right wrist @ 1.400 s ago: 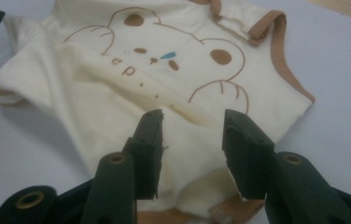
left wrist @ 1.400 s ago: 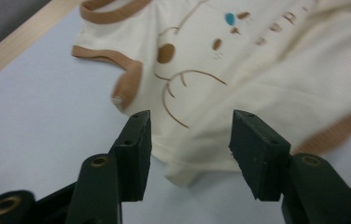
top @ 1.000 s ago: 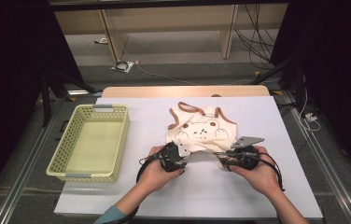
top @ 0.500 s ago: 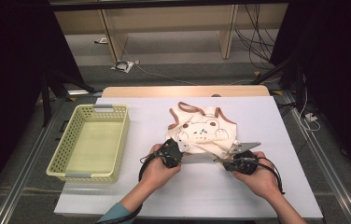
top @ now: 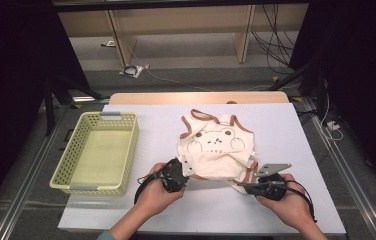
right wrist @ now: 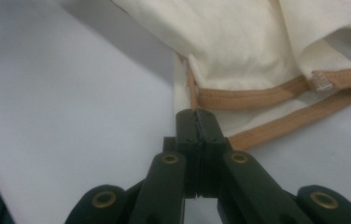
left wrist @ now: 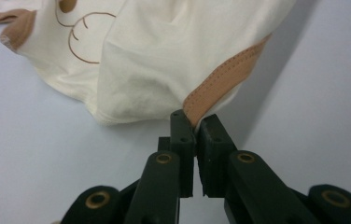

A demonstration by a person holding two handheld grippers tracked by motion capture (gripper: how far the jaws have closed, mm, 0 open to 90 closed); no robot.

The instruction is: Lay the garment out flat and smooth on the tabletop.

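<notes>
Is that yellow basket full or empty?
Empty: the high view shows the basket's bare floor, and the shirt lies outside it on the table.

The little shirt (top: 216,150) is cream with brown edges and a bear face on the front. It lies crumpled on the white table (top: 296,135), to the right of the yellow basket (top: 96,152). Its near edge is lifted off the table at two corners, so the cloth folds over itself.
</notes>
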